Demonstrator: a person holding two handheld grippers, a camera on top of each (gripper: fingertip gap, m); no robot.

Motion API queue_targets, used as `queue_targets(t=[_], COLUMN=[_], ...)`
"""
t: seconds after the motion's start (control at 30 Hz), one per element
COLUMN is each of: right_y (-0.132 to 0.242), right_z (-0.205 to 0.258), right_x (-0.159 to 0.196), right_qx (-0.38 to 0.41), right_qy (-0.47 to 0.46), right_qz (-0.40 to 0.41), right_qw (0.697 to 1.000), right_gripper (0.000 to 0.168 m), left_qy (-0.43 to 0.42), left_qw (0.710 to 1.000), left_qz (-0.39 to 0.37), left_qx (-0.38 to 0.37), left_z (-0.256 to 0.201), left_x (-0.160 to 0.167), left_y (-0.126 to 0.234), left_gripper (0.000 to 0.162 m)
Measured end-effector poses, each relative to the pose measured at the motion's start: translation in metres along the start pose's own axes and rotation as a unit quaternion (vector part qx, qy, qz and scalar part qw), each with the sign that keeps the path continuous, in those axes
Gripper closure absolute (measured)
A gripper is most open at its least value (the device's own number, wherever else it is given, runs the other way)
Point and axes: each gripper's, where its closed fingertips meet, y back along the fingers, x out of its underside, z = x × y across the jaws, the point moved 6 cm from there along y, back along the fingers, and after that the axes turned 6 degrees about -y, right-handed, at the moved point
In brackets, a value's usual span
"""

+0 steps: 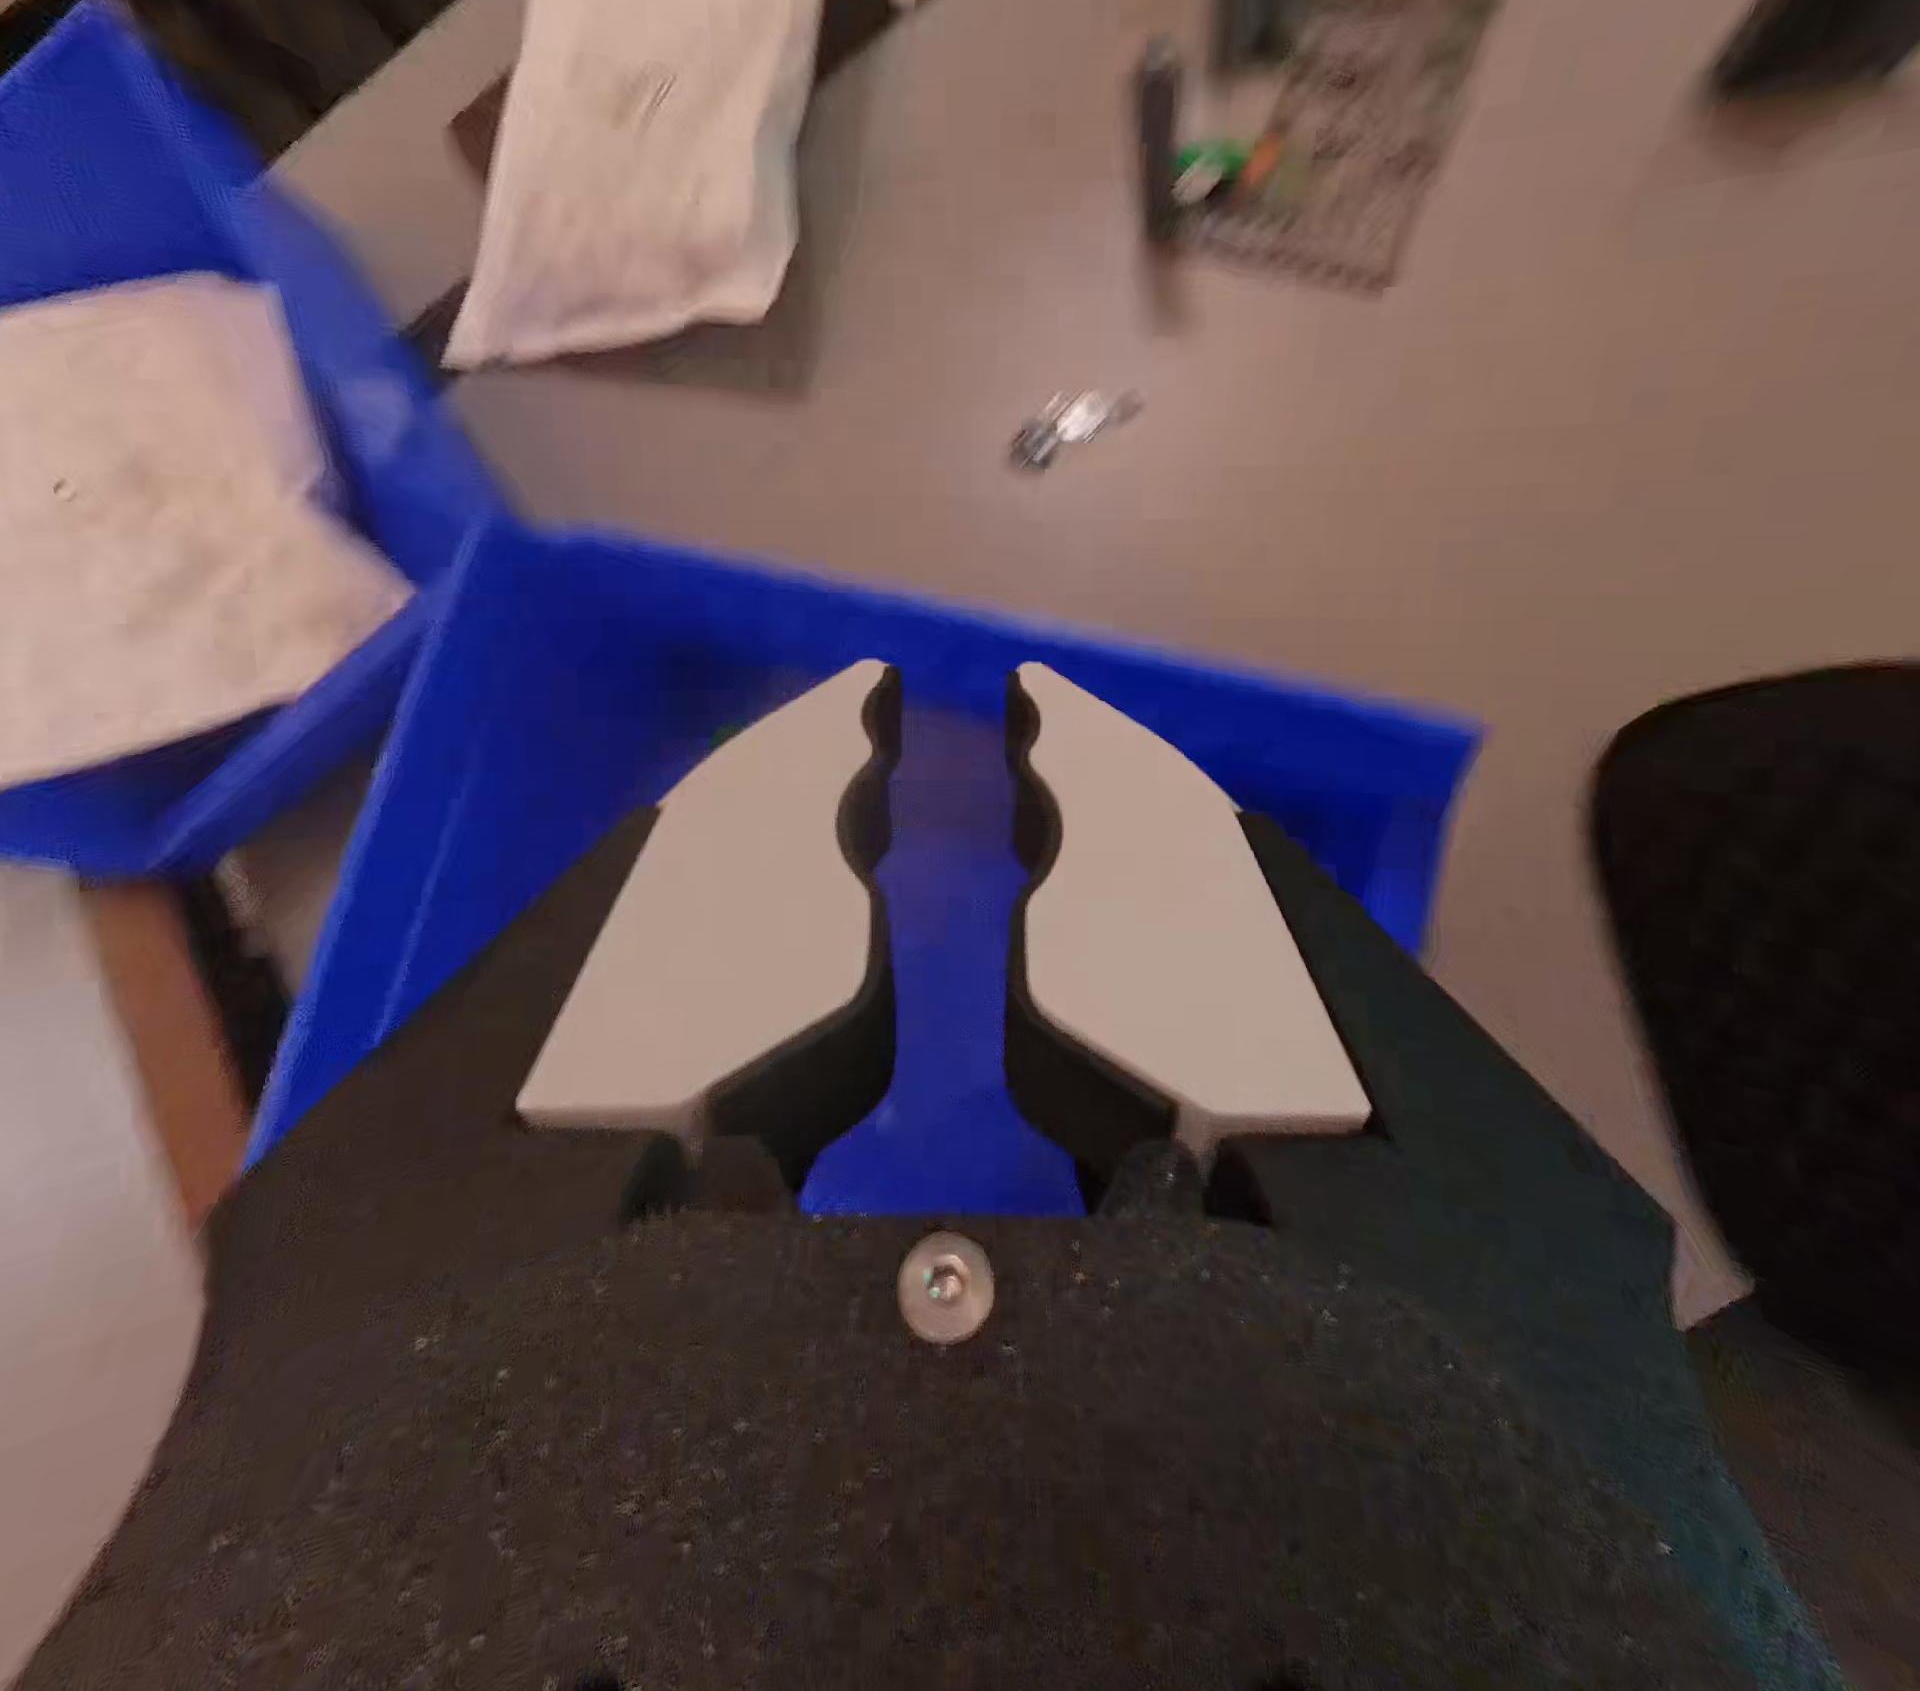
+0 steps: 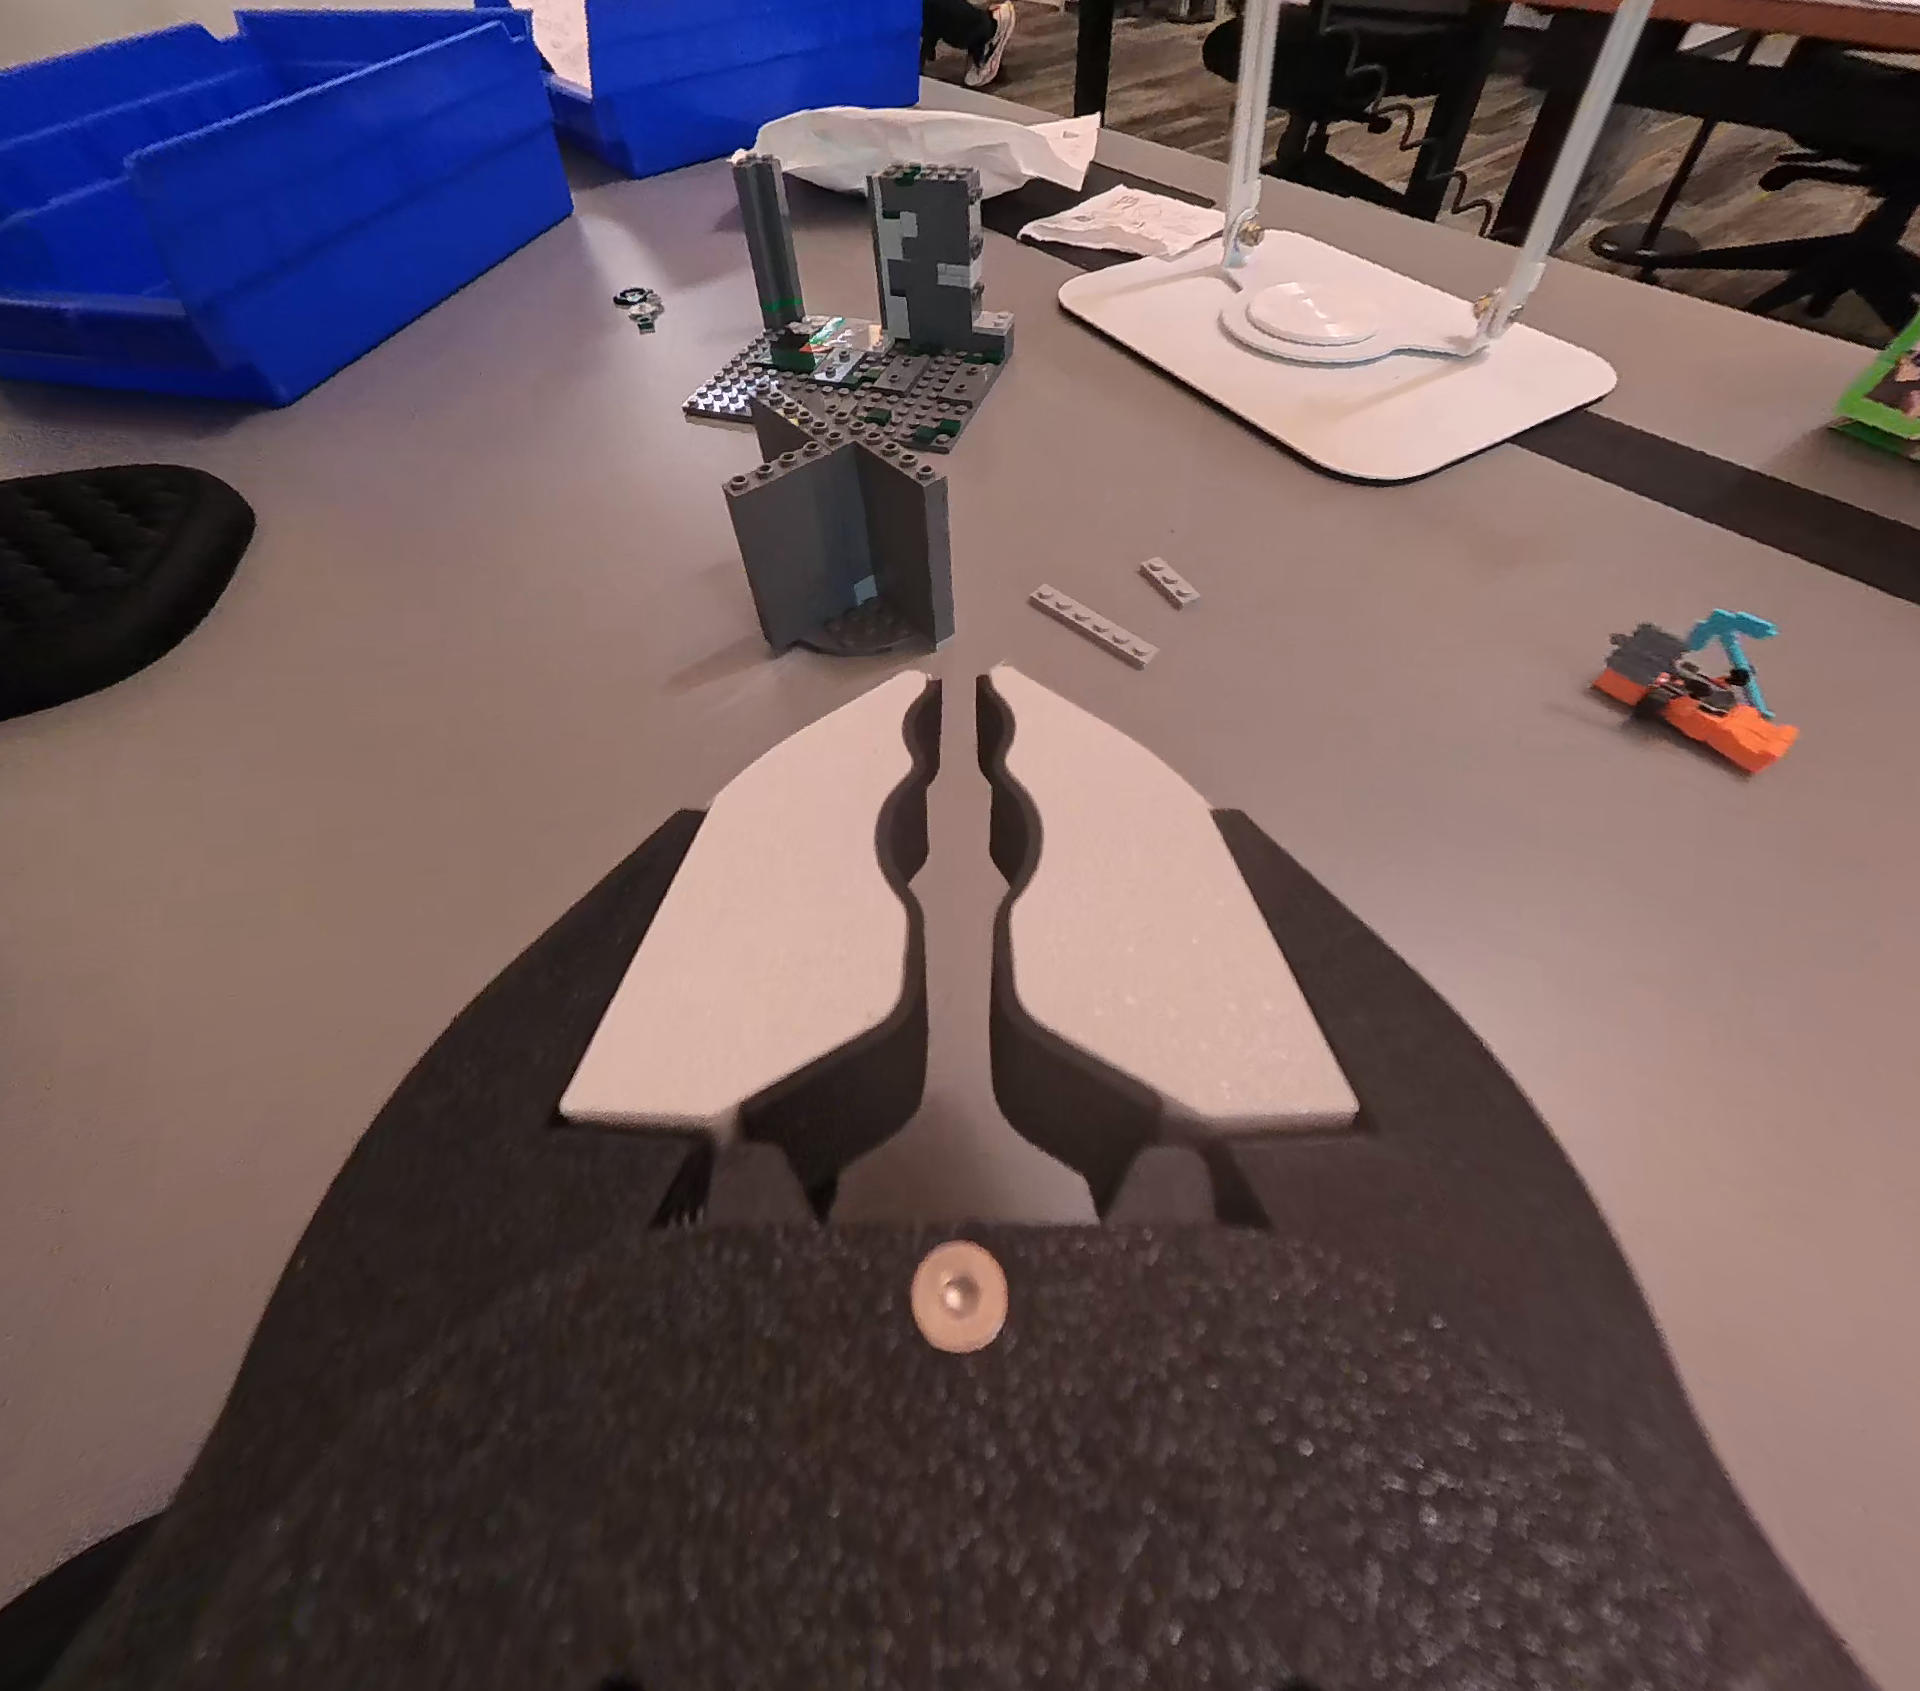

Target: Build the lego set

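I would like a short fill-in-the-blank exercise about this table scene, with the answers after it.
1. The storage bins on the table are ____ in colour.
2. Two loose flat plates lying right of the grey corner wall piece are ____ in colour.
3. The right gripper holds ____.
4. The small orange model carries a ____ tool.

Answers: blue; grey; nothing; turquoise

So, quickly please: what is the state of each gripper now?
Left gripper: fingers slightly open, holding nothing, over the blue bin.
Right gripper: fingers nearly closed, empty, above the table.
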Motion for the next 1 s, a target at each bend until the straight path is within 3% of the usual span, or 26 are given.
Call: queue_targets(t=[0.17, 0.3, 0.43, 0.7, 1.0], right_y=[-0.007, -0.012, -0.014, -0.017, -0.02], right_z=[0.004, 0.006, 0.006, 0.005, 0.007], right_x=[0.005, 0.011, 0.014, 0.019, 0.022], right_qx=[-0.005, -0.004, -0.001, 0.0, -0.004], right_qy=[0.005, 0.01, 0.02, 0.027, 0.035], right_qz=[0.018, 0.033, 0.041, 0.054, 0.065], right_qw=[1.0, 0.999, 0.999, 0.998, 0.997], right_gripper=[0.163, 0.163, 0.163, 0.163, 0.163], left_qy=[0.011, -0.027, -0.055, -0.088, -0.07], left_qw=[0.988, 0.971, 0.957, 0.953, 0.943], left_qz=[0.152, 0.232, 0.275, 0.239, 0.275], left_qx=[0.004, 0.041, 0.072, 0.163, 0.176], left_z=[0.036, 0.049, 0.062, 0.055, 0.052], left_x=[0.082, 0.118, 0.13, 0.114, 0.122], left_y=[-0.01, -0.038, -0.064, -0.102, -0.109], left_gripper=[0.128, 0.123, 0.12, 0.113, 0.12])
